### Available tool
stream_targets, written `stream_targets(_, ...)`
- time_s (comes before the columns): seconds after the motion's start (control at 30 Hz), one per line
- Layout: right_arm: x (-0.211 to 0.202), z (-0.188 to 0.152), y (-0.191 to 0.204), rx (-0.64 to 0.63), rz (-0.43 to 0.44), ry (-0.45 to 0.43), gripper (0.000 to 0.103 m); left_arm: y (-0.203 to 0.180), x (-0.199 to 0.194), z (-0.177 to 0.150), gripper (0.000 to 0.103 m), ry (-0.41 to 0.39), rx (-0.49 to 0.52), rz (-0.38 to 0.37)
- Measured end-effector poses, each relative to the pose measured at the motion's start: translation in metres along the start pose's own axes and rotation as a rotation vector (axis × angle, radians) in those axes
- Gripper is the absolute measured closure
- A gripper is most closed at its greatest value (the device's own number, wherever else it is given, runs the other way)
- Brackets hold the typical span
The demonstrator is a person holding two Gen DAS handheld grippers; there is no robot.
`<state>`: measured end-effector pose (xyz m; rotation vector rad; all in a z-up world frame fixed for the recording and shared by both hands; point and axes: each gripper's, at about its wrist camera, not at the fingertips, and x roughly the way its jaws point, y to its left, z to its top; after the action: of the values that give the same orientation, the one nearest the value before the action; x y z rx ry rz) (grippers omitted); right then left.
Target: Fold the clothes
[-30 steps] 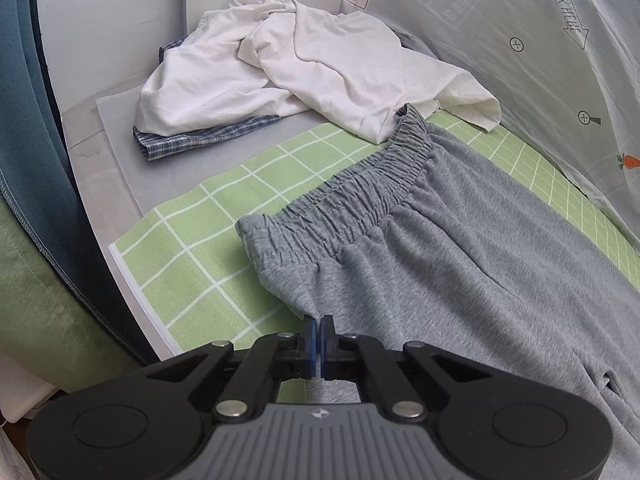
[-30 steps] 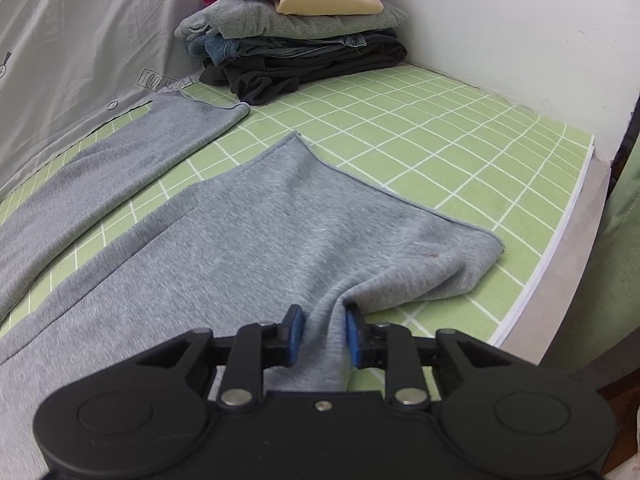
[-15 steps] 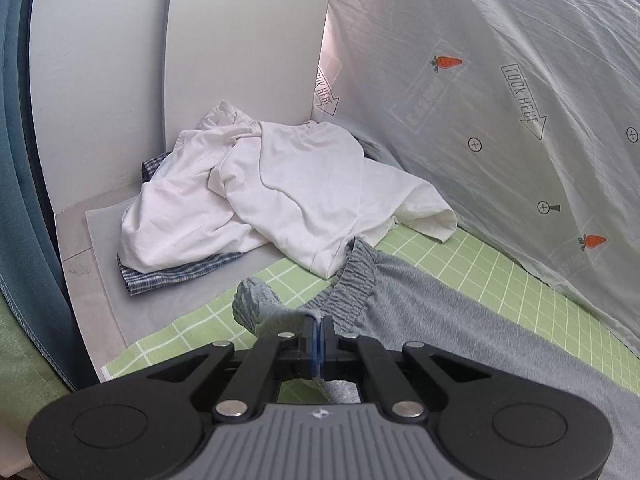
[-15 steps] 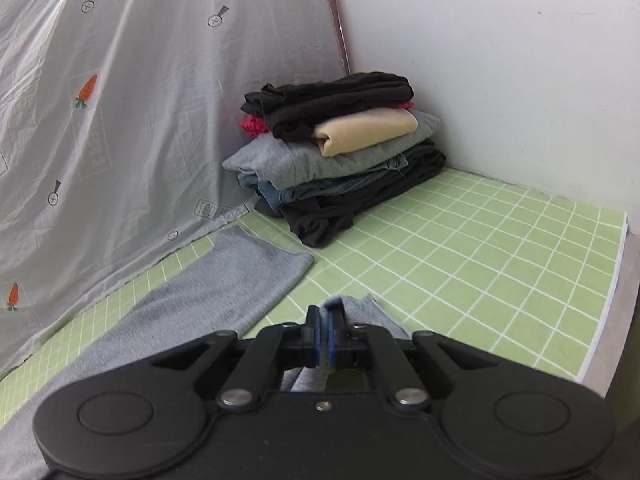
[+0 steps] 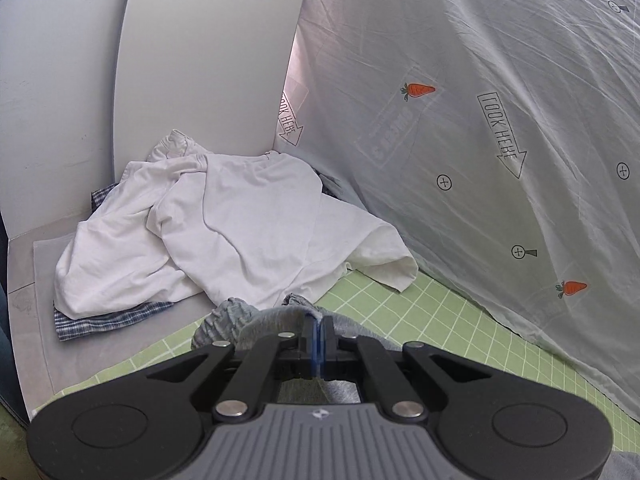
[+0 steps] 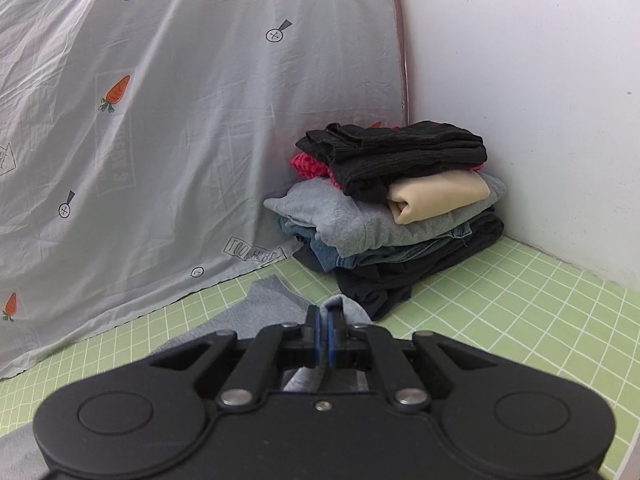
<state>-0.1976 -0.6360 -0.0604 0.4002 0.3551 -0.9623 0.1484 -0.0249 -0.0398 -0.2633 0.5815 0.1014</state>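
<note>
Grey sweatpants [image 5: 256, 320] pinched — left gripper [image 5: 318, 330], right gripper [image 6: 323, 330]

A green mat [image 6: 500, 300] with a white grid covers the counter. A pale grey sheet [image 5: 500, 120] printed with carrots and arrows drapes behind it. White walls [image 6: 520, 80] meet in the corner. Soft, even light.

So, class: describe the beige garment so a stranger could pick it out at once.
Find the corner where the white wall meets the carrot-print sheet; a stack of folded clothes sits there on the green checked mat. The beige garment lies near the top, under a black piece, the only pale tan item.
</note>
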Motion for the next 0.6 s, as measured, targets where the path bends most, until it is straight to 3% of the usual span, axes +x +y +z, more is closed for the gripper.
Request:
stream_targets(0.2, 0.052, 0.038, 0.036, -0.025, -0.016, -0.071, 0.102, -0.021, 0.042, 0.029, 0.103, -0.033, -0.025, 0.019)
stream_targets(0.3, 0.098, 0.037, 0.054, -0.027, -0.031, 0.003, 0.103, -0.024, 0.081, 0.026, 0.103, 0.021, -0.038, 0.048)
stream_targets(0.43, 0.139, 0.017, 0.082, -0.083, -0.010, 0.128, 0.102, -0.033, 0.126, 0.010, 0.103, 0.091, 0.019, 0.075)
stream_targets(0.5, 0.144, 0.003, 0.089, -0.076, -0.017, 0.180, 0.100, -0.034, 0.137, 0.003, 0.103, 0.118, 0.007, 0.083)
stream_targets(0.57, 0.149, -0.013, 0.091, -0.046, -0.020, 0.243, 0.081, -0.034, 0.143, -0.003, 0.103, 0.134, 0.000, 0.093)
stream_targets(0.6, 0.151, -0.021, 0.091, -0.033, -0.020, 0.272, 0.077, -0.034, 0.145, -0.005, 0.103, 0.141, 0.000, 0.099)
